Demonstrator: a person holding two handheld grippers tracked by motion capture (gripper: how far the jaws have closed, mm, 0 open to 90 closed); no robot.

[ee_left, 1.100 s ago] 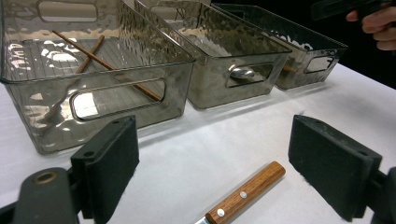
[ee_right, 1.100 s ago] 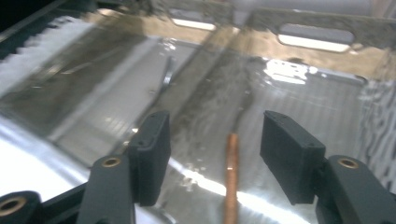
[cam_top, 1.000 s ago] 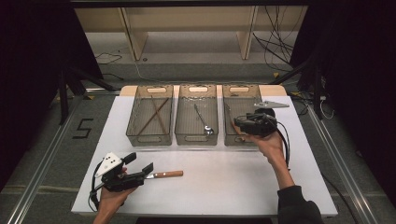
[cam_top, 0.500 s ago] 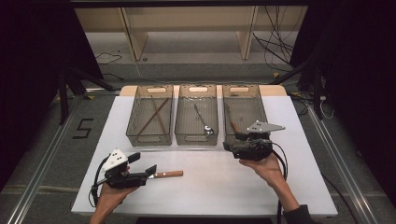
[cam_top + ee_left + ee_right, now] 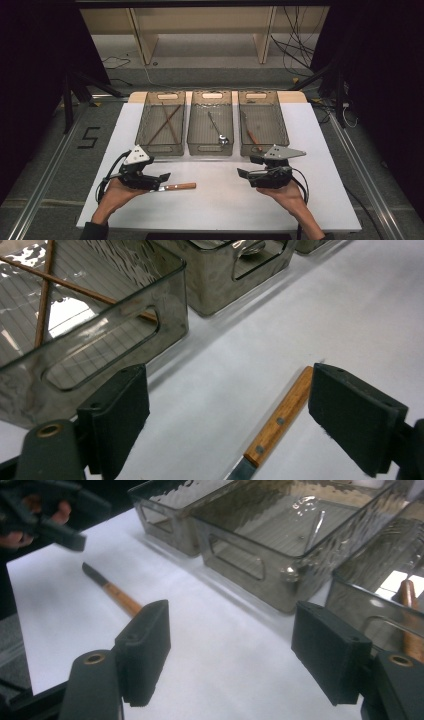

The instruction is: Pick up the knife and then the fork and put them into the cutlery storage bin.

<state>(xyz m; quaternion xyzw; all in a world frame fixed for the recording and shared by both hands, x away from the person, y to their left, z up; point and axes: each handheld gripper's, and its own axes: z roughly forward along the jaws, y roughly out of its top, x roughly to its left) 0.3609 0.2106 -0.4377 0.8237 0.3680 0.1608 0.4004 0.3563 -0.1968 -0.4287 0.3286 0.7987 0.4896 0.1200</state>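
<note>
Knife [image 5: 176, 187] lies flat on the bench between our left claw's [image 5: 161, 181] wide, empty jaws; right claw [image 5: 243, 167] has just been opening, also empty. We judge it light, rigid; grip the wooden handle [image 5: 280, 416], not the blade.

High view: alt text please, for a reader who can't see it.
Two hand-held claws hover over a white table: the left claw at a wooden-handled knife, the right claw open and empty. Behind stand three clear bins holding chopsticks, a spoon and another wooden-handled utensil.
</note>
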